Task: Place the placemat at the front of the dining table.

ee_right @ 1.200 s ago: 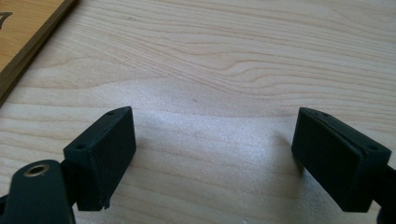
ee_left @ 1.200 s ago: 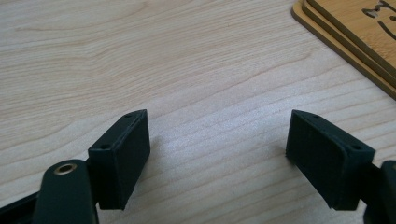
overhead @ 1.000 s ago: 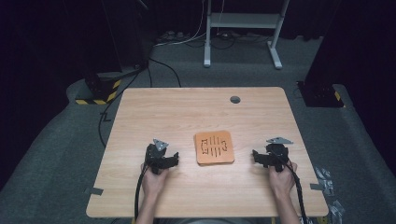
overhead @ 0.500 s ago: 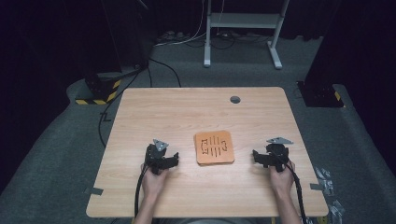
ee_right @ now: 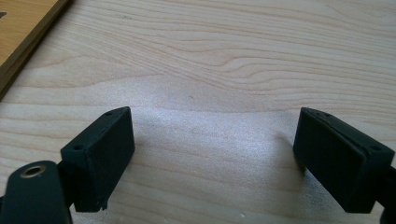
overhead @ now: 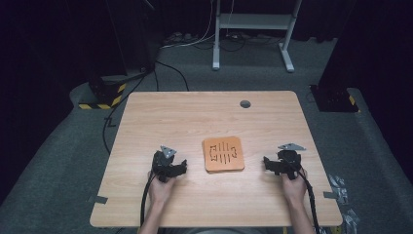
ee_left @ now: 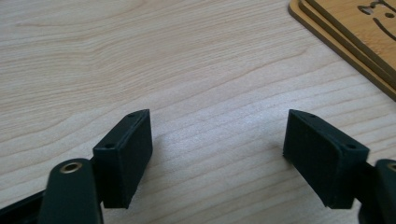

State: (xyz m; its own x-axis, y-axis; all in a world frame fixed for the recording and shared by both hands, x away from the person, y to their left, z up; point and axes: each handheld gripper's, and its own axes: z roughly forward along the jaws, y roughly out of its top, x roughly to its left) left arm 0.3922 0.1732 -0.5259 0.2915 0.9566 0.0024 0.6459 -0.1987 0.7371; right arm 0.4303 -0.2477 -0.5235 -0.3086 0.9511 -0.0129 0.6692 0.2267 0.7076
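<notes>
Between our two gaping tools, left tool [overhead: 178, 167] and right tool [overhead: 271, 163], lies the stack of wooden coasters [overhead: 223, 154]. Gripping one edge carelessly, we might scatter it across the table [overhead: 195, 117].

Left hand-held gripper [overhead: 181, 167], right hand-held gripper [overhead: 267, 163] agape

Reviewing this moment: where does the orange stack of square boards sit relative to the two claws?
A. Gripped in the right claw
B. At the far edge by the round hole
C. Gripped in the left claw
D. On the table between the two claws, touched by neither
D: the orange stack of boards lies flat between the left claw and the right claw, both open and apart from it.
</notes>
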